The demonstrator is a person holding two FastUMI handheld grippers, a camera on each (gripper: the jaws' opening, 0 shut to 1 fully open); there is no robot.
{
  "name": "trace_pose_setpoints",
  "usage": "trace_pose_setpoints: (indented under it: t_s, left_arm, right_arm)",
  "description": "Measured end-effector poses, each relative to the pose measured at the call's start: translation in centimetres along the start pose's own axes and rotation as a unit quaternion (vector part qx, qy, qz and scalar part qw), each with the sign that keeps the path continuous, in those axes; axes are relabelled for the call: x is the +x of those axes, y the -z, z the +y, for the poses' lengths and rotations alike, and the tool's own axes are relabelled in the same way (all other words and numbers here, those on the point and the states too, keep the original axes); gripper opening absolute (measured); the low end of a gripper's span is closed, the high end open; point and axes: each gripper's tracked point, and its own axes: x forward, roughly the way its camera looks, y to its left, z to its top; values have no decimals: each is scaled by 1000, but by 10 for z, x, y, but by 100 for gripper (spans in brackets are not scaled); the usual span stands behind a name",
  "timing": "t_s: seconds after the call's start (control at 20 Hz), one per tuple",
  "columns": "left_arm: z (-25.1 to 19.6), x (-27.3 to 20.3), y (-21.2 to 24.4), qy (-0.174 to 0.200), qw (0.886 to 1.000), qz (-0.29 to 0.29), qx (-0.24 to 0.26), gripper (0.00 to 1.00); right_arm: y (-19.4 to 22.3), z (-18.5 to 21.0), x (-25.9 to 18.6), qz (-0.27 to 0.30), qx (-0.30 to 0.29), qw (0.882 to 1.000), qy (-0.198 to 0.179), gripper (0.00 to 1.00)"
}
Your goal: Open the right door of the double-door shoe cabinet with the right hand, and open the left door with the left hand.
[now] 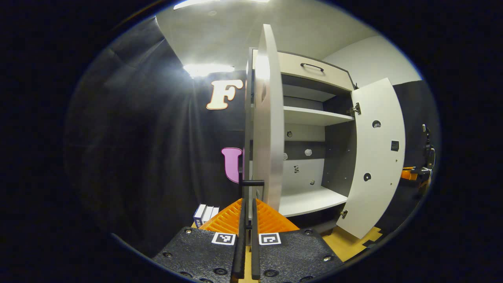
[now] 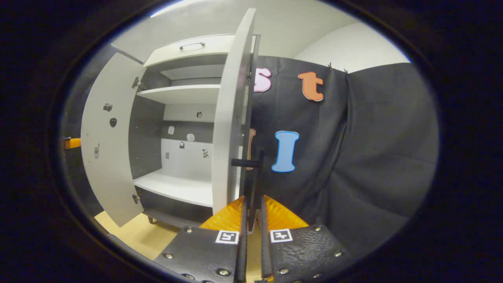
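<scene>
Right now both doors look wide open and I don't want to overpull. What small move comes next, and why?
Probably open both sets of fingers and let go. The left gripper pinches the left door's handle and the right gripper the right door's handle; both doors stand edge-on, shelves exposed.

The left door [image 1: 268,118] was seen to be smooth, pale board with a soft satin sheen, and the right door [image 2: 230,118] was finished alike. A matt black handle [image 1: 252,182] was noted on the left door. The shelves [image 1: 310,116] were smooth and white, set against matt dark-grey side panels [image 1: 338,157]. Small bright metal hinges [image 1: 355,109] were recorded at 2 o'clock in the left gripper view. The booth wall [image 2: 373,157] was matt black cloth, creased. The floor [image 2: 133,232] was pale wood-look, smooth. Textured black plastic and ribbed glossy orange plastic were observed on the left gripper [image 1: 246,236] and right gripper [image 2: 253,236].
</scene>
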Motion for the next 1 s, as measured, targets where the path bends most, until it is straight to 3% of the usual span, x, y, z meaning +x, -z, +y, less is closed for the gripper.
trace_pose_setpoints:
  t_s: [0.05,0.15,0.3,0.5,0.65,0.75,0.8,1.0]
  left_arm:
    - [-2,1,1,-10,1000,3,13,7]
    - [-21,-6,-2,6,1000,8,18,1]
    - [-47,-6,-15,22,1000,-4,12,7]
    - [-78,16,-18,33,999,12,8,7]
    - [-109,45,-32,41,999,7,-11,7]
    - [-124,66,-41,41,999,5,-32,10]
    - [-126,76,-45,30,999,7,-33,6]
    - [-126,103,-51,-9,1000,17,-23,9]
  right_arm:
    - [-4,2,-9,-3,-4,1000,-3,15]
    - [-10,9,-24,-2,-13,1000,-10,15]
    - [-25,23,-34,-8,-23,999,-27,15]
    - [-53,72,-44,-23,-21,997,-64,15]
    - [-67,114,-30,-33,12,996,-88,15]
    - [-73,127,-15,-34,20,996,-78,15]
    - [-73,132,-7,-28,20,997,-71,14]
    - [-93,145,13,-30,25,998,-43,15]
